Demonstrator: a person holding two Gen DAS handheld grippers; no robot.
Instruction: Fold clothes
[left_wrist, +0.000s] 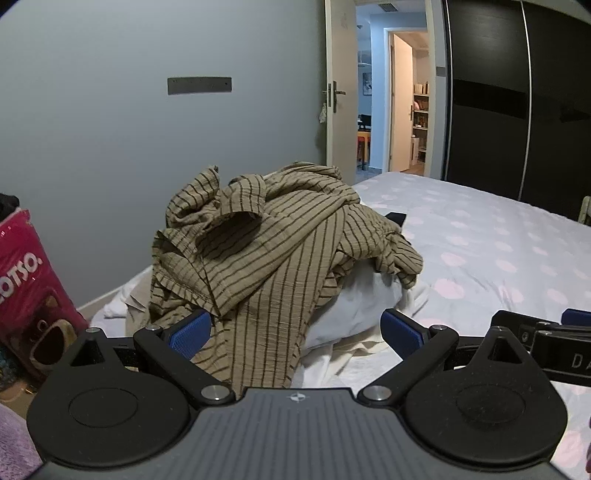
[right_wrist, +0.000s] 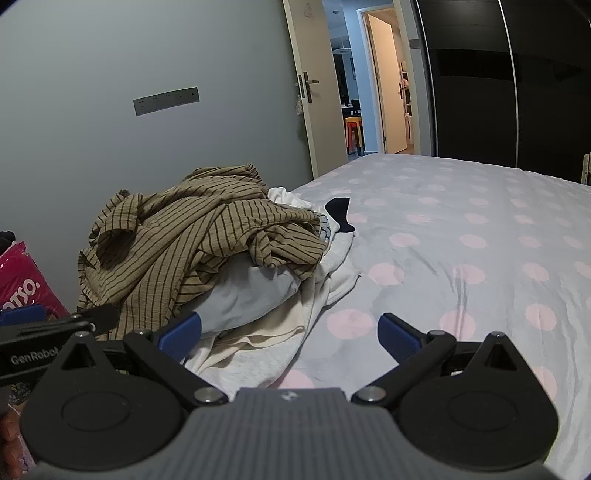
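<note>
A crumpled tan shirt with dark stripes (left_wrist: 258, 251) lies on top of a heap of pale clothes (left_wrist: 354, 306) at the left side of the bed. The heap also shows in the right wrist view, with the striped shirt (right_wrist: 192, 243) over white and cream garments (right_wrist: 273, 332) and a dark sock (right_wrist: 341, 214) behind. My left gripper (left_wrist: 295, 328) is open, its blue pads either side of the shirt's hanging hem, not closed on it. My right gripper (right_wrist: 290, 330) is open and empty over the heap's near edge, just right of the left gripper.
The bed (right_wrist: 461, 240) has a light sheet with pink dots and stretches to the right. A pink bag (left_wrist: 29, 288) stands at the left by the grey wall. A dark wardrobe (left_wrist: 517, 92) and an open doorway (left_wrist: 391, 92) are beyond.
</note>
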